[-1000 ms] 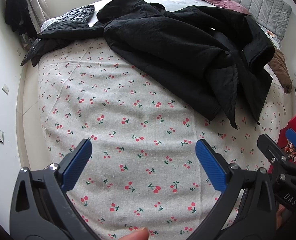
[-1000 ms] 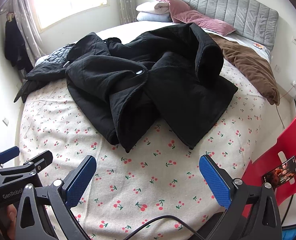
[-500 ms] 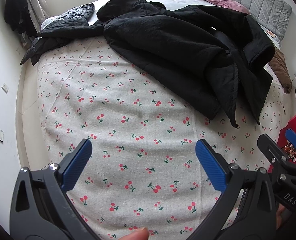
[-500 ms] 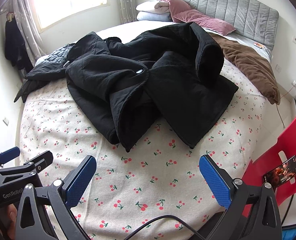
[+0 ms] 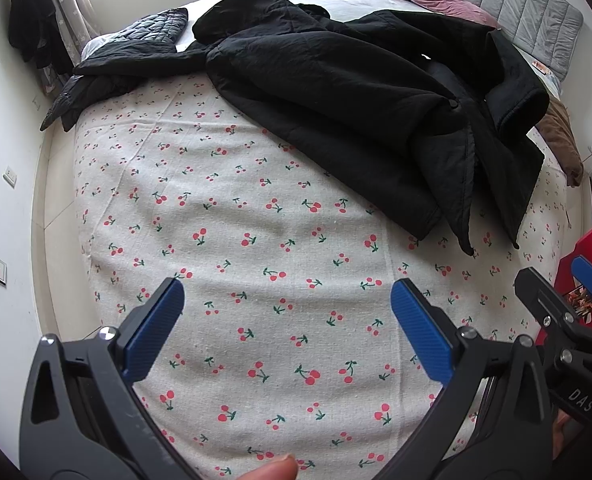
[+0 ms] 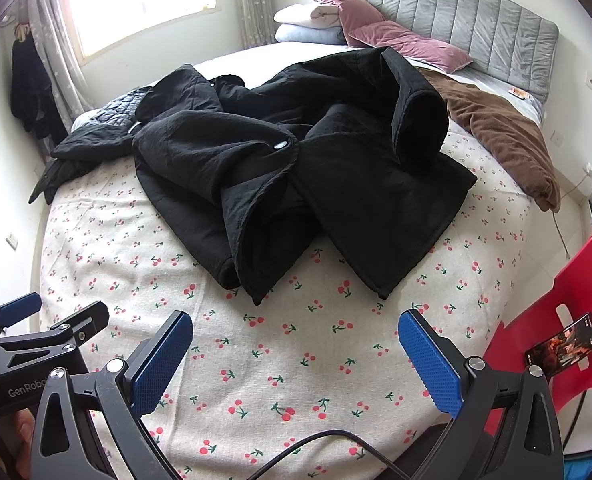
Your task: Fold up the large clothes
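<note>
I have both grippers low over the near end of the bed, and I place everything else from the black coat heaped in its middle. My left gripper [image 5: 283, 312] has its blue pads spread wide with nothing between them, well short of the coat's near hem and over bare cherry-print sheet [image 5: 255, 280]. A fingertip [image 5: 271, 472] shows at the bottom edge of that view. My right gripper [image 6: 296, 344] is likewise spread wide and empty, closer to the coat than the left, its pads just short of the two pointed corners of the hem that hang toward me. A black cable [image 6: 328, 440] loops under it.

The black coat [image 6: 296, 160] lies crumpled on the sheet, folded over itself, with a silver snap showing on a front edge and one thick cuffed sleeve standing up on its right part. To the right of the coat, off the bed, stands a red chair [image 6: 568, 300] with a phone [image 6: 562, 344] resting on it. Right of and beyond the coat lies a brown blanket [image 6: 504, 132]. To the coat's left, touching it, lies a dark quilted jacket [image 5: 135, 36]. Beyond the coat are pink and white pillows [image 6: 400, 40] against a grey padded headboard [image 6: 476, 20].
</note>
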### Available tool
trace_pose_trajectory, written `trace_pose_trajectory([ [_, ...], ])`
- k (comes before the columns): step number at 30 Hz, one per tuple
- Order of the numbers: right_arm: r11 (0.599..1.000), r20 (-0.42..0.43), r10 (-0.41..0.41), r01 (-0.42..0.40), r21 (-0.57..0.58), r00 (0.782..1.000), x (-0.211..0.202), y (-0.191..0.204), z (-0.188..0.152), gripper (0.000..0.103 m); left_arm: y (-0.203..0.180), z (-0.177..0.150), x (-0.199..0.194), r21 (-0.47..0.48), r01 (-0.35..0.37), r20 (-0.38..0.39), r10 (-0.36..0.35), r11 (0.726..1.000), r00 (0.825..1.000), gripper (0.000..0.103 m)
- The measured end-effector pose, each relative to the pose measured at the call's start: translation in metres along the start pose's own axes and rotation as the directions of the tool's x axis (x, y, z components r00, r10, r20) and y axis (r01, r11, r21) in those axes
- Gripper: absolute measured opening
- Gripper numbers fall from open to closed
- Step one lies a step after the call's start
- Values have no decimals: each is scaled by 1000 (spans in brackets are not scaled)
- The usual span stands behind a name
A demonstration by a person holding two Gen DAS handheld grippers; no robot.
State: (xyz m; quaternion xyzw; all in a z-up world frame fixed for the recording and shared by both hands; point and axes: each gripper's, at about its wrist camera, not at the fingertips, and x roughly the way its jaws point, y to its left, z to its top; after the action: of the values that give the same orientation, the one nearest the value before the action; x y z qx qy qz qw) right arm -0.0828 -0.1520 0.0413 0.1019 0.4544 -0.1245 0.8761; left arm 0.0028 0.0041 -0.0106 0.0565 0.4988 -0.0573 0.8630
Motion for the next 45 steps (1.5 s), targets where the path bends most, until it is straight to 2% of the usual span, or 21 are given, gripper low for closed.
trace_pose_trajectory([
  [29,1000,-2,3,-3,-19,1000,0,3,1,103,3,2,0,-7,-3,-5,3,1000,1000,103],
  [38,999,-3,-3,3,-46,1000,4,5,7,103,6,6,6,-12,-27,14,27,1000,1000,103],
  [45,991,31,30,-25,-131,999,5,0,33,103,16,32,16,18,55,1,-55,998,998,103],
])
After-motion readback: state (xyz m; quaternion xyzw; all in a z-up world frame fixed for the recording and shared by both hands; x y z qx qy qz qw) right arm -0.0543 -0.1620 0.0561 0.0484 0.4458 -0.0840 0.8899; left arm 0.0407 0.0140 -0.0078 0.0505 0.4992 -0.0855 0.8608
